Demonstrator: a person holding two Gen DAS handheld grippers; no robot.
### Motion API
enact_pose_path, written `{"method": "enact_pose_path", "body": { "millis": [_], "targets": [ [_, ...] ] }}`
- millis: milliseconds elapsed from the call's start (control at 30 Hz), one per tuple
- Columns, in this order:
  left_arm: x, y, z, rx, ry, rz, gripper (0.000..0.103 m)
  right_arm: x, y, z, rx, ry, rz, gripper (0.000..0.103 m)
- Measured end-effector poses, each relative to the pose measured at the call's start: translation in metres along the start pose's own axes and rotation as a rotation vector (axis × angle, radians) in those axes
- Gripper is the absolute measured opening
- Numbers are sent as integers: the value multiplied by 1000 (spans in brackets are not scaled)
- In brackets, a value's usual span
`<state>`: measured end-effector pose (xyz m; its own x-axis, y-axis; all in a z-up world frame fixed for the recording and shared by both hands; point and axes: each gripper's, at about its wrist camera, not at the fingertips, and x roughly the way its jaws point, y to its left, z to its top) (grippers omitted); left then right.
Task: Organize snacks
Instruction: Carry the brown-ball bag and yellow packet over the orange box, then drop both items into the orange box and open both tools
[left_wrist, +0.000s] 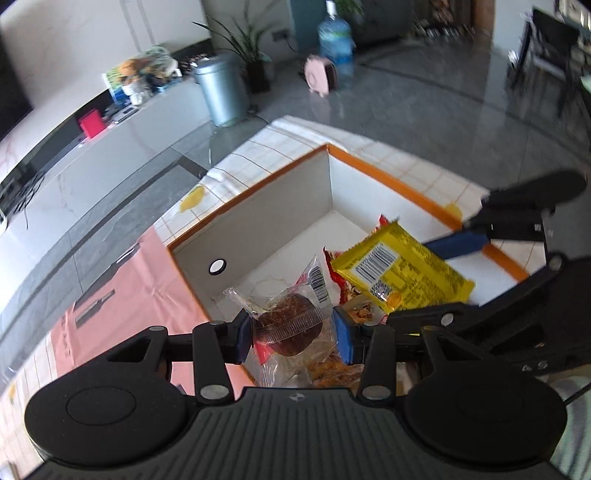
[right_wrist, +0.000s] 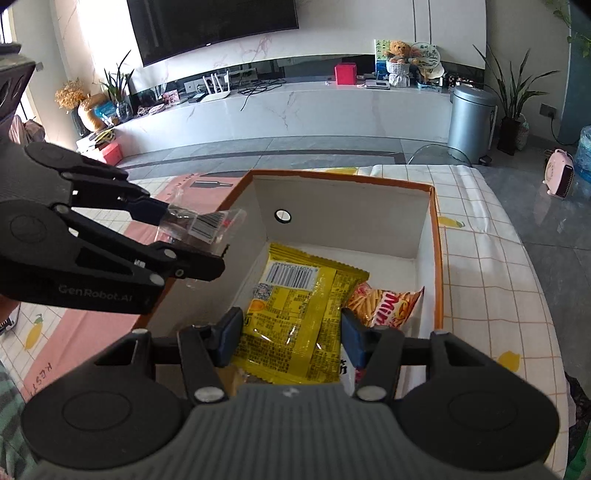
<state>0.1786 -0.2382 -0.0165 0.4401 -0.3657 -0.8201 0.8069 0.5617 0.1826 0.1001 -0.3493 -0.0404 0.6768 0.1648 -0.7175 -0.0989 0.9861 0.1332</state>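
An orange-rimmed white box (left_wrist: 258, 218) (right_wrist: 437, 258) stands on the table. My left gripper (left_wrist: 291, 332) is shut on a clear-wrapped brown cake (left_wrist: 291, 326) and holds it over the box's left side; it also shows in the right wrist view (right_wrist: 195, 240) with the clear wrapper (right_wrist: 207, 225) between its fingers. My right gripper (right_wrist: 290, 339) is shut on a yellow snack packet (right_wrist: 291, 306) above the box floor; in the left wrist view the packet (left_wrist: 402, 273) hangs from its blue pad (left_wrist: 458, 243). A red chips bag (right_wrist: 391, 302) lies in the box.
The table carries a checked lemon-print cloth (right_wrist: 491, 258) and a pink mat (right_wrist: 55, 339). Beyond the table are a grey bin (right_wrist: 469, 122), a white TV bench (right_wrist: 295, 107), a water jug (left_wrist: 334, 37) and a pink heater (right_wrist: 559, 177).
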Motion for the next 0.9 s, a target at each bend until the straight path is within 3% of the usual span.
{"method": "enact_pose_path", "body": {
  "millis": [233,433,900],
  "targets": [
    [47,-1,16,204,122,27,50,45,-23,24,-86,84,33,54],
    [79,-1,18,346,192,-2,50,73,-29,41,-202,125,65,55],
    [119,11,23,431,249,-42,51,115,-36,64,-301,242,108,55]
  ]
}}
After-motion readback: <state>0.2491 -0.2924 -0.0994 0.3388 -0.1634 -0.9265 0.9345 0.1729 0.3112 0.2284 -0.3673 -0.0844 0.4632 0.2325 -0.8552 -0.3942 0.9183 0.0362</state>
